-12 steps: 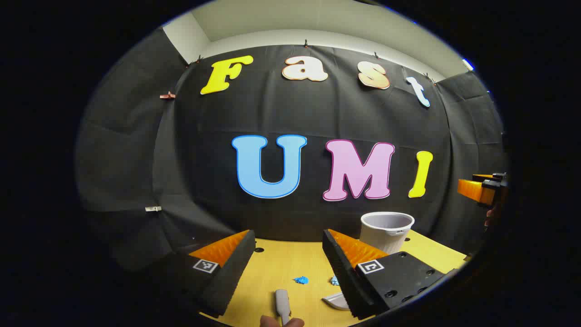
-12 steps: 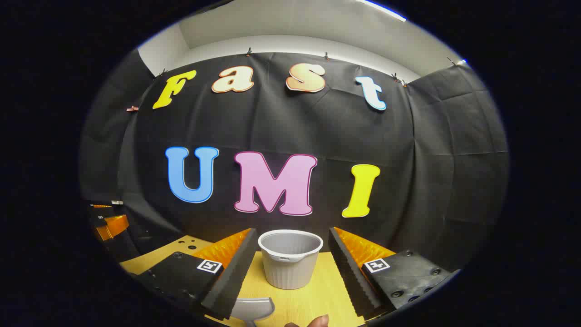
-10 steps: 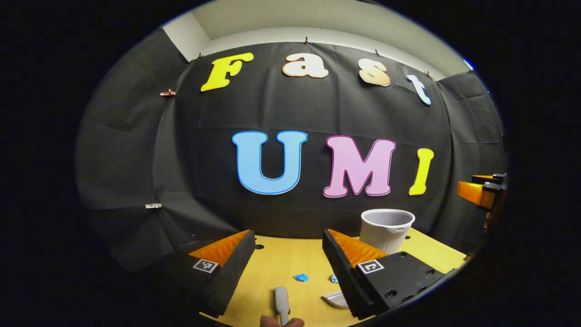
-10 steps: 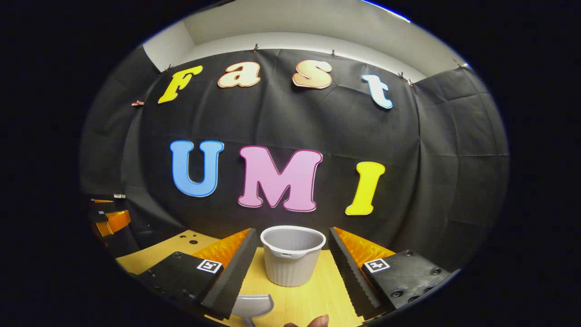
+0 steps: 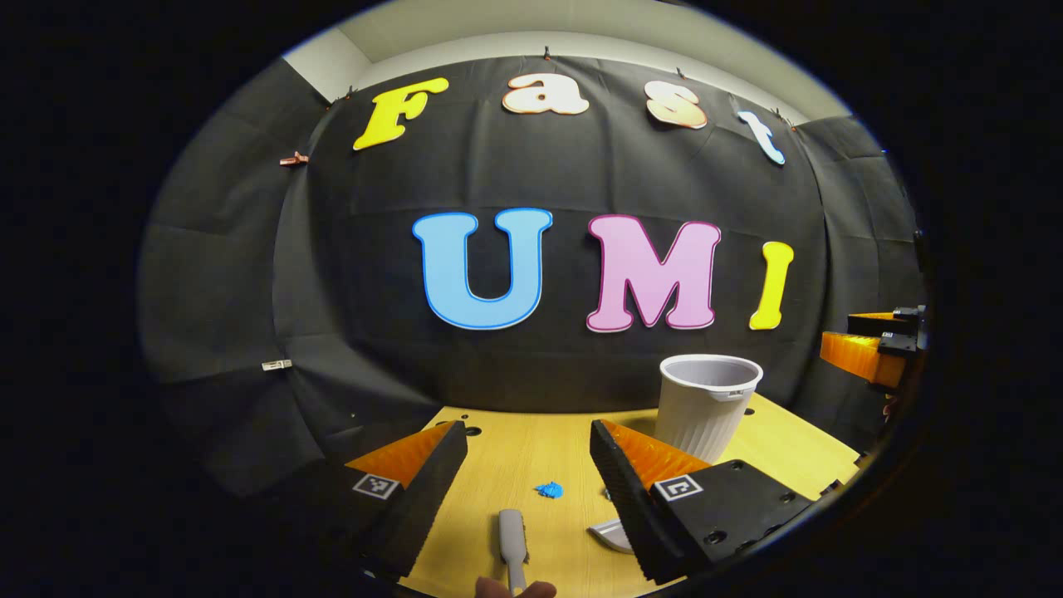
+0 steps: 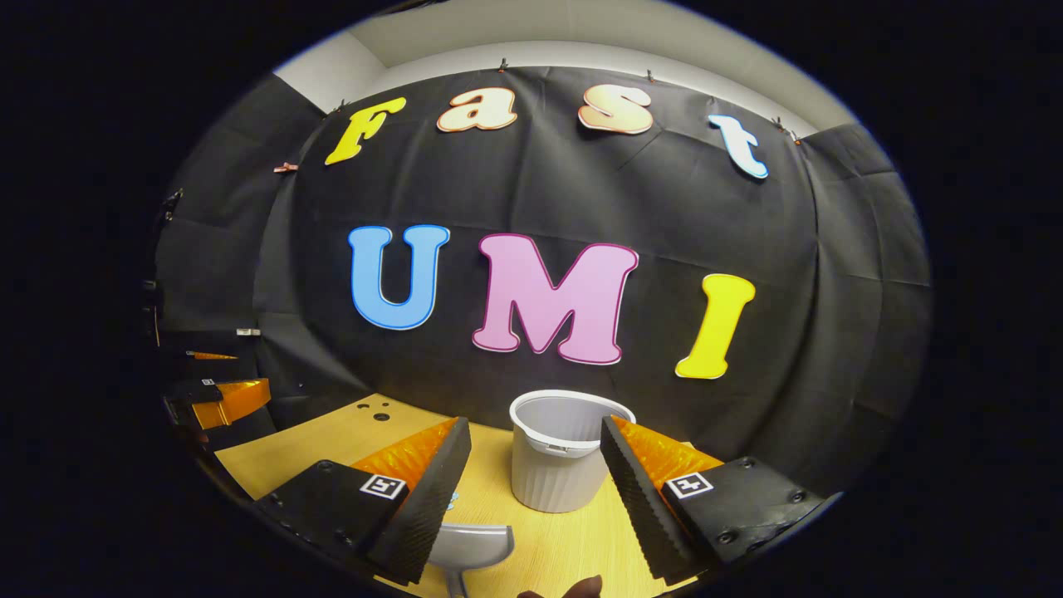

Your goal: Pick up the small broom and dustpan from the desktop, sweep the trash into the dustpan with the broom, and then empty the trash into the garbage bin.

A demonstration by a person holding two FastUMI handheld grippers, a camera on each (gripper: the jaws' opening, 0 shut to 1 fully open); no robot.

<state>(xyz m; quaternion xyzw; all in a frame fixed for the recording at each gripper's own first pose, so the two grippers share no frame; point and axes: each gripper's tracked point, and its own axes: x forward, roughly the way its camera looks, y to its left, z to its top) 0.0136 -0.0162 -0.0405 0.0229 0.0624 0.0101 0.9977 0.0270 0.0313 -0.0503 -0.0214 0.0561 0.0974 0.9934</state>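
Left gripper (image 5: 528, 465) hovers above the desk (image 5: 515, 448), fingers wide apart, holding nothing. Broom (image 5: 512, 544) lies on the desk between them; blue trash (image 5: 548, 490) sits just beyond it, the bin (image 5: 706, 403) farther right. Right gripper (image 6: 536, 469) is also spread wide and empty, the bin (image 6: 565, 453) standing just beyond the dustpan (image 6: 473, 544).
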